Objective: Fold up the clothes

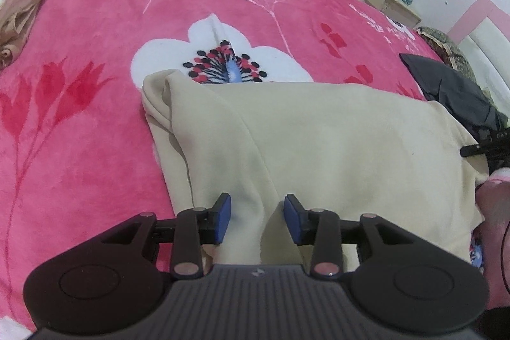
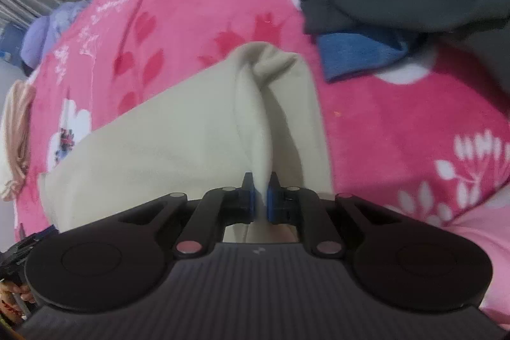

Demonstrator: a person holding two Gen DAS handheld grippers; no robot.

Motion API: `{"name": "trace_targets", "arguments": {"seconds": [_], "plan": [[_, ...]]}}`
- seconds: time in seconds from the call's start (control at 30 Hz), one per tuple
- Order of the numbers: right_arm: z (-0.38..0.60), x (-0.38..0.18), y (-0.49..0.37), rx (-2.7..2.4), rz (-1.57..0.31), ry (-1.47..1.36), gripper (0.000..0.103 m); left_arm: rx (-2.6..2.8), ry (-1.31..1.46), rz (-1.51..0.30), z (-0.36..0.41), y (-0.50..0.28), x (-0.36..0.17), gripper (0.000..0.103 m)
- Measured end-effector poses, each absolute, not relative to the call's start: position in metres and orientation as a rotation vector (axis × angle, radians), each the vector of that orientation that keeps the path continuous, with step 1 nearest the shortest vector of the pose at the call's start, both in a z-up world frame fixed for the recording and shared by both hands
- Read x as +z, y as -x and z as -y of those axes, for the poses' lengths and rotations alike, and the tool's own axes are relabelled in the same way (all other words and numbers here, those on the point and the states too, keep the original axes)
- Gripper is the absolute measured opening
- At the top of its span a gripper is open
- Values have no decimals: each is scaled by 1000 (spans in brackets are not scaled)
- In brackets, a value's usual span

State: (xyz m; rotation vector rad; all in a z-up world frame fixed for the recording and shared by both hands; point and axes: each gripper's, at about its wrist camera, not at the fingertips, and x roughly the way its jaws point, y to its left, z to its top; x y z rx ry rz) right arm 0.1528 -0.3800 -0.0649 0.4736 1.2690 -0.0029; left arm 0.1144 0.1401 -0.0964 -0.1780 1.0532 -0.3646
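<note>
Blue-padded right gripper (image 2: pixel 261 196) pinched a raised fold of cream fleece garment (image 2: pixel 178 123).
Left gripper (image 1: pixel 257 219) hovered wide open over that garment (image 1: pixel 318 142), spread on the pink floral blanket (image 1: pixel 95 85).

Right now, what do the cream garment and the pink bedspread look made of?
Cream garment: looks like soft matte knit, possibly fleece or cotton jersey; it drapes in rounded folds, no sheen. Pink bedspread: plush fleece-like pile, probably synthetic; fuzzy, mottled surface with printed flowers.
</note>
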Motion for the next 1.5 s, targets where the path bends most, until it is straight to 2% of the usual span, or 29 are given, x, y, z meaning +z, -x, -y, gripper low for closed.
{"name": "trace_targets", "arguments": {"seconds": [0.07,0.17,0.27,0.3,0.37,0.63,0.67,0.7,0.77,0.8,0.9,1.1,1.27,1.33,1.47,1.5], "plan": [[380,-80,-154,-24,-1341,-464,9,-364,175,-1053,-138,-115,-97,40],[379,-84,-158,-46,-1361,-442,24,-362,157,-1051,-135,-114,-97,40],[389,-62,-159,-57,-1288,-479,33,-365,147,-1049,-135,-113,-96,41],[393,-54,-160,-56,-1250,-499,42,-366,146,-1049,-135,-113,-96,41],[399,-46,-166,-46,-1200,-555,50,-366,146,-1050,-134,-114,-97,41],[391,-87,-221,-35,-1189,-656,49,-358,146,-1050,-132,-113,-96,42],[390,-95,-226,-35,-1200,-667,45,-358,146,-1049,-132,-113,-96,42],[387,-102,-229,-37,-1209,-668,31,-357,148,-1049,-133,-113,-96,42],[383,-102,-227,-32,-1187,-652,18,-354,156,-1050,-133,-114,-97,42],[381,-98,-228,-23,-1168,-622,14,-354,162,-1051,-133,-115,-97,42],[373,-87,-230,-5,-1113,-547,12,-355,179,-1053,-135,-118,-97,42],[370,-84,-245,-1,-1070,-527,12,-353,187,-1050,-135,-125,-98,41],[358,-105,-251,14,-1080,-405,14,-361,162,-1030,-133,-125,-101,41],[363,-100,-249,28,-1082,-420,19,-363,136,-1018,-130,-122,-101,41],[379,-72,-238,-21,-1099,-417,36,-359,98,-1006,-126,-118,-96,41],[378,-61,-233,-37,-1089,-381,37,-355,87,-1000,-125,-117,-94,41]]}}
